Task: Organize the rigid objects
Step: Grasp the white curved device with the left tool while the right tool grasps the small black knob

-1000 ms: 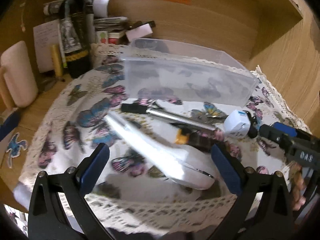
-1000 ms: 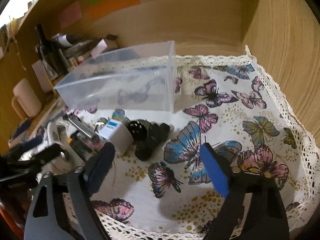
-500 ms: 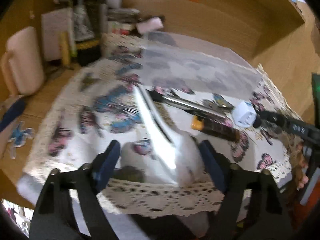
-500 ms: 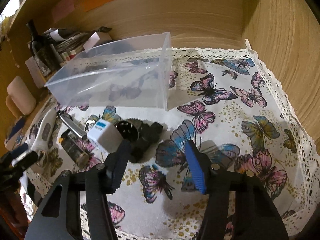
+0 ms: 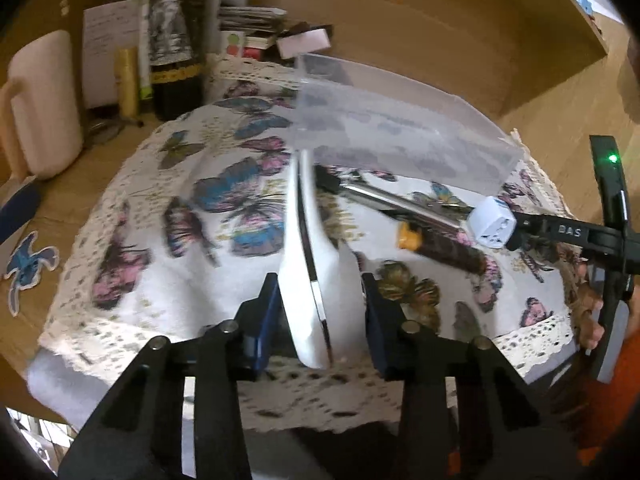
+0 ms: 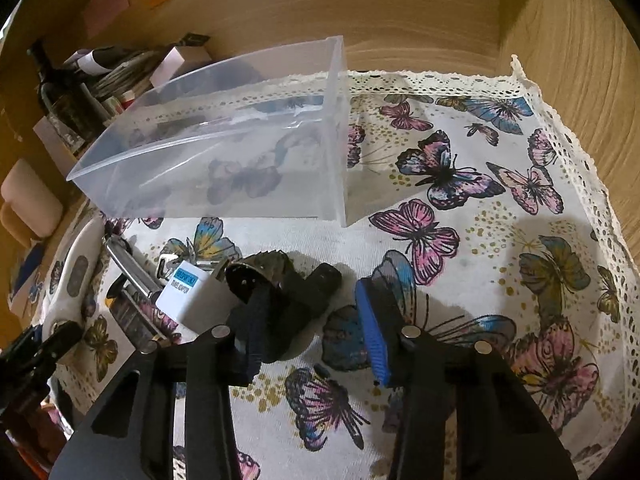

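Butterfly-printed cloth [image 6: 500, 240] with a lace border covers the wooden desk, its right half bare out to the wood wall. Near the cloth's front edge, the left gripper [image 5: 320, 312] pinches the broad end of a white tool [image 5: 308, 240], whose narrow tip reaches toward the clear plastic bin [image 6: 224, 152] (the bin sits at the back, open on top). To the right lie a metal pen-like rod [image 5: 392, 200], a dark tube with an orange cap [image 5: 440, 246] and a white adapter [image 6: 188, 296]. The right gripper [image 6: 312, 332] stands spread, its left finger touching a black object [image 6: 296, 292] beside the adapter.
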`<state>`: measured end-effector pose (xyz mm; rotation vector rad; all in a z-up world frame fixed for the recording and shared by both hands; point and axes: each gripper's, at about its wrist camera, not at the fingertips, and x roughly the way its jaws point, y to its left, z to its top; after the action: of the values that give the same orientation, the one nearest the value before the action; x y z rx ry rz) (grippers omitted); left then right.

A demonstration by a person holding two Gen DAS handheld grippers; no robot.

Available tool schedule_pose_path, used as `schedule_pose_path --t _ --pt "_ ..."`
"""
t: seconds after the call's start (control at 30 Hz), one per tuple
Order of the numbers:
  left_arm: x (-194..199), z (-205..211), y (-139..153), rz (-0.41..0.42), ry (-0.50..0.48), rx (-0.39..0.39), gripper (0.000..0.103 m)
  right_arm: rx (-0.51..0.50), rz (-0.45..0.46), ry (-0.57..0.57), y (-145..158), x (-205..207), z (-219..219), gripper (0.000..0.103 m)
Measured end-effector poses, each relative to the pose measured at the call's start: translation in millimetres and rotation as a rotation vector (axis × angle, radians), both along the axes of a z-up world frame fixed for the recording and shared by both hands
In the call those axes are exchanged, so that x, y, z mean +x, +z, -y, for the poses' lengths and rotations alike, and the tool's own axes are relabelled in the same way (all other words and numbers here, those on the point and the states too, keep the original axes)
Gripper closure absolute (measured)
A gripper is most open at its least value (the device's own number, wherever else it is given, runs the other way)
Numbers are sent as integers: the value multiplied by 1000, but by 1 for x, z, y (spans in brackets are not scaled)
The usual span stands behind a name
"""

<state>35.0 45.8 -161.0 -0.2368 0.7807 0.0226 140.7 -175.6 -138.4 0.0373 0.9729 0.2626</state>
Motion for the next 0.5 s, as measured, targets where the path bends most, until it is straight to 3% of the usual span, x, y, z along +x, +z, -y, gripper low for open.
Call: schedule_pose_path --t 0.13,0.33,0.5 --pt "-2 -6 0 5 -1 -11 64 10 -1 8 2 -4 3 72" --pt "4 3 -1 19 -11 16 62 -28 28 24 5 -22 6 73" --pt "0 2 -2 38 -5 35 65 -2 9 19 4 -18 10 72"
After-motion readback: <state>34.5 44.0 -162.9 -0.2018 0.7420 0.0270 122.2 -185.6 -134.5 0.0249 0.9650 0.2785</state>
